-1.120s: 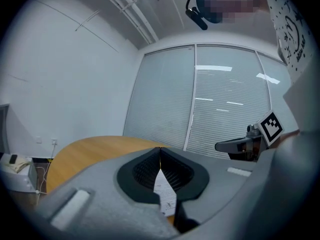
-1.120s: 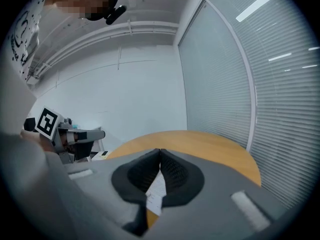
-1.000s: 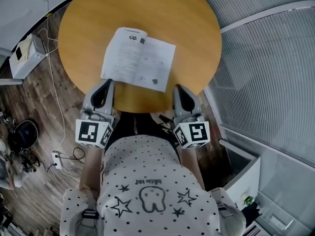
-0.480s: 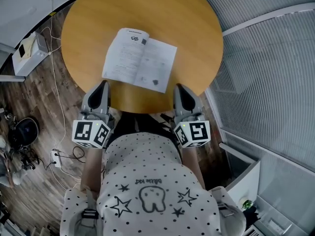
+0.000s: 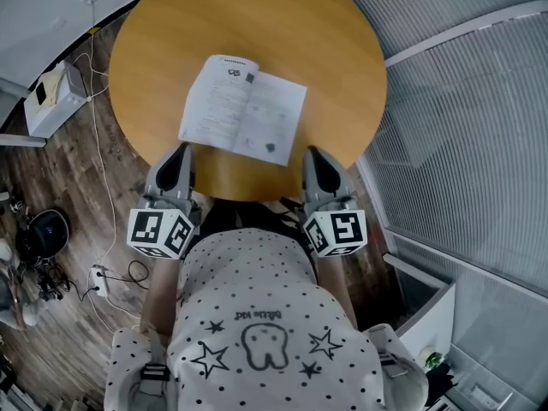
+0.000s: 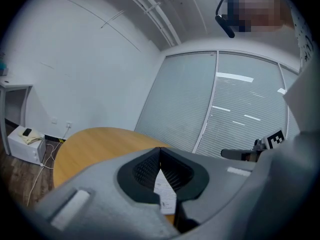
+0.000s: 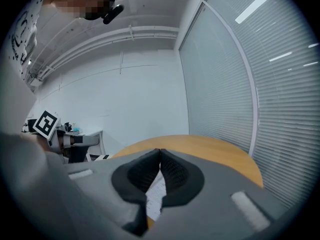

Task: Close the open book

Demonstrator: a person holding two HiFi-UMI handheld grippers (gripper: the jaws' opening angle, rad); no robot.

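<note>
An open book (image 5: pixel 243 110) with white printed pages lies flat on the round wooden table (image 5: pixel 325 50), near its front edge. My left gripper (image 5: pixel 180 152) is held at the table's near edge, just below the book's left corner, shut and empty. My right gripper (image 5: pixel 310 156) hovers at the near edge below the book's right corner, also shut with nothing in it. In the left gripper view the book (image 6: pixel 165 193) shows as a white strip below the closed jaw tips (image 6: pixel 160 149). Through the right gripper view, the book (image 7: pixel 156 194) shows the same way under the tips (image 7: pixel 160 150).
A white box (image 5: pixel 51 97) with cables stands on the wood floor left of the table. Dark equipment (image 5: pixel 38 234) lies on the floor at the lower left. Glass partitions with blinds (image 5: pixel 462 101) run along the right. The person's dotted shirt (image 5: pixel 257 324) fills the lower middle.
The left gripper has rolled slightly and shifted a little; the book and the right gripper stay where they were.
</note>
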